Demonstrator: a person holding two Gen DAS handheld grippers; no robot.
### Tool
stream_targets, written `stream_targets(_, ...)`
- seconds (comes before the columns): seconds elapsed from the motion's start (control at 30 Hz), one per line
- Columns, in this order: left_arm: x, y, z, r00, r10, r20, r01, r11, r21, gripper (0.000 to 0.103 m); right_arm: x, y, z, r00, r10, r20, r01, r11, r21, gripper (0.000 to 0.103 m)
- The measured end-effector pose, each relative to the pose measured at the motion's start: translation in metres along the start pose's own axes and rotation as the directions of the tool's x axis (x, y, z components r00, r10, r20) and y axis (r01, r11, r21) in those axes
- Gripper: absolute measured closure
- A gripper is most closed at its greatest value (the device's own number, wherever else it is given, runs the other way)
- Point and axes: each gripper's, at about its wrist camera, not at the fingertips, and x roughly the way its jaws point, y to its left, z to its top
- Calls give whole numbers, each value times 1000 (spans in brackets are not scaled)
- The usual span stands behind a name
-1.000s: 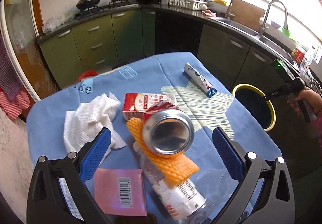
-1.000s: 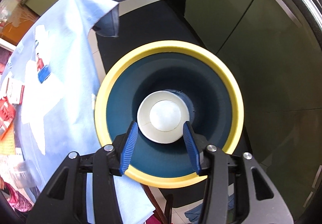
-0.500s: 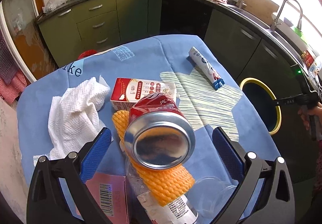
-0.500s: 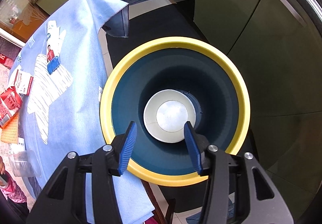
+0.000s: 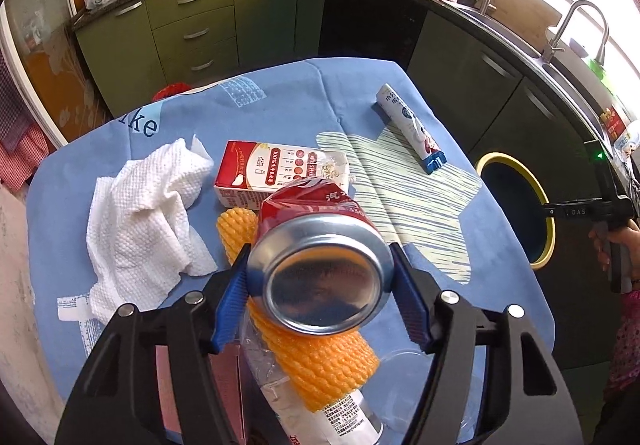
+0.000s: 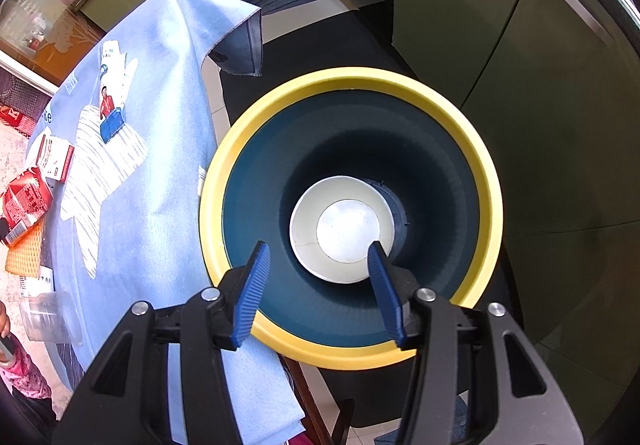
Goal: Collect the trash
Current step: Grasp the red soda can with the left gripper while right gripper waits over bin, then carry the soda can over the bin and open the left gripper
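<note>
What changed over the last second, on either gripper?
The left gripper went from wide open to shut on the red can, fingers now at both sides of it. The right gripper stayed open and empty above the yellow-rimmed bin, where the paper cup already lies. The tissue, milk carton and toothpaste tube lie where they were.

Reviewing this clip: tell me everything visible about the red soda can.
The red soda can is aluminium with white lettering and a dented, creased wall. Its shiny concave base faces the left wrist camera. The left gripper has both blue pads pressed on its sides near the base, above the orange foam net. The right wrist view shows it tilted near the table edge.
</note>
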Motion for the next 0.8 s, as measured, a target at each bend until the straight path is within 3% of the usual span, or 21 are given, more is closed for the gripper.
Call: stream_targets(0.8, -56, -27, 16, 995, -23, 97, 14, 996, 92, 38, -10, -3, -2, 999, 8, 34, -8, 1000, -1, 54)
